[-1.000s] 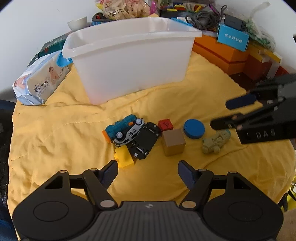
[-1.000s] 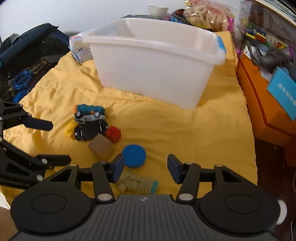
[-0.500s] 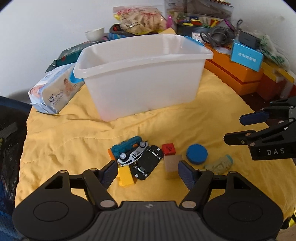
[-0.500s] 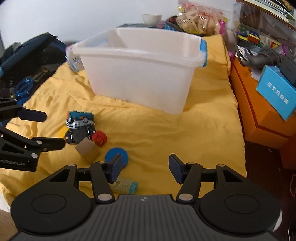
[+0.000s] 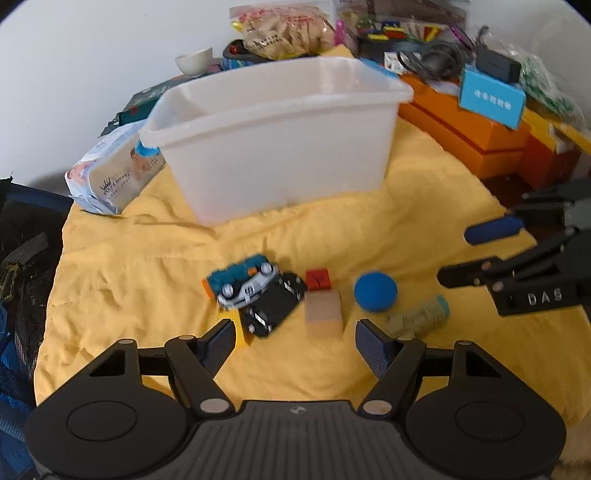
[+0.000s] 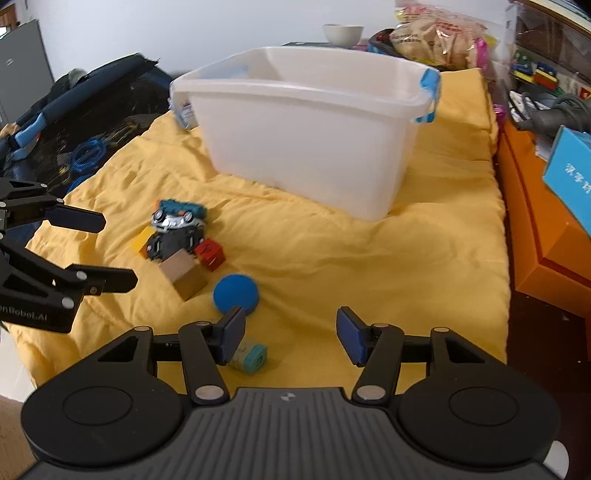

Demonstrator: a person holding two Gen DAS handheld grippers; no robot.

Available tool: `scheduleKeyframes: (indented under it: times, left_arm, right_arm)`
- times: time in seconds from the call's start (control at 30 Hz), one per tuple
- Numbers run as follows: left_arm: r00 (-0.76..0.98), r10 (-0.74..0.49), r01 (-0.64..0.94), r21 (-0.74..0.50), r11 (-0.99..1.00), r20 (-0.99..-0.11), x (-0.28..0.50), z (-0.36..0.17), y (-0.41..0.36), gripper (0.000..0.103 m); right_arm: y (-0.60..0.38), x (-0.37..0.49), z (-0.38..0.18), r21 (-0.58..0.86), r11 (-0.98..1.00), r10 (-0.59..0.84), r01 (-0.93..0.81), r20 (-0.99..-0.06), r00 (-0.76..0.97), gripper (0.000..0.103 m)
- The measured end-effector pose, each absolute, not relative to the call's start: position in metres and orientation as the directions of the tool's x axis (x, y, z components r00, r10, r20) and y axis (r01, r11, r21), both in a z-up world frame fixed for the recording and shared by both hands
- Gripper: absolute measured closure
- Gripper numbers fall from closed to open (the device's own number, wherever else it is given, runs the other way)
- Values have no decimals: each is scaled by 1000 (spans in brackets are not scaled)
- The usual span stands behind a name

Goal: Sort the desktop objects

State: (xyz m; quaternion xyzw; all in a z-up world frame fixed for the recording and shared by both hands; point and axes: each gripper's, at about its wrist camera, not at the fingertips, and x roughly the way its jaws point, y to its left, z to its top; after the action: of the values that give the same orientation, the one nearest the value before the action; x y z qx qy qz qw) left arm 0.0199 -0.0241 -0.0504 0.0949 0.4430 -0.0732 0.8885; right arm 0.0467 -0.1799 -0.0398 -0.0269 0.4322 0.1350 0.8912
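Loose toys lie on the yellow cloth (image 5: 147, 266) in front of a white plastic bin (image 5: 277, 140): a teal train (image 5: 236, 275), a white car (image 5: 247, 290), a black car (image 5: 275, 308), a yellow block (image 5: 236, 326), a red cube (image 5: 317, 278), a wooden cube (image 5: 323, 312), a blue disc (image 5: 375, 291) and a green-and-teal toy (image 5: 417, 317). My left gripper (image 5: 295, 343) hangs open just short of the cars and wooden cube. The right gripper (image 6: 290, 336) is open over bare cloth, with the green toy (image 6: 251, 356) by its left finger. Neither holds anything.
A pack of wipes (image 5: 114, 177) leans left of the bin. Orange boxes (image 5: 465, 136) with a blue carton (image 5: 491, 98) line the right side. A snack bag (image 5: 288, 31) and a bowl (image 5: 194, 61) stand behind. A dark bag (image 6: 74, 122) lies beyond the cloth's left edge.
Both grippers have drawn back a little from the toys and tipped up, so more of the bin's rim and inside shows. Nothing was taken hold of, and the toys lie as before.
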Motion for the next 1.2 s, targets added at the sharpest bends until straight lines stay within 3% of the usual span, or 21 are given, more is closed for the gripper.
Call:
scheduleKeyframes:
  times: [0.4,0.5,0.57,0.67,0.9,1.0,1.2]
  left_arm:
    - [574,-95,238,54,970,-813,28,-65,-4,30]
    - [572,-108,359,130,924,-813,38,-73,-7,41]
    - [591,-112,498,252,830,-799,37,-82,-16,41]
    - [582,-108,630,363,687,-806,38,-101,-21,55]
    - [587,-148,683,388,618,-796,58,-108,-19,62]
    - [559,-178,699,345,627,-810,67,-108,-14,77]
    - [363,-330,673,0,740,-872,78,-95,14,79]
  right_arm:
    - [-161,42,-45,45,957,204,-287,-807,554,55]
    - [-157,46,-45,39,967,179,-253,-812,555,54]
    - [-153,48,-43,25,972,157,-235,-811,564,53]
    - [-149,50,-43,15,978,133,-209,-815,565,53]
    - [-147,52,-44,8,991,79,-130,-828,555,53]
    - [-146,53,-45,5,994,64,-107,-829,556,53]
    - [-139,63,-43,-6,993,62,-118,-821,568,53]
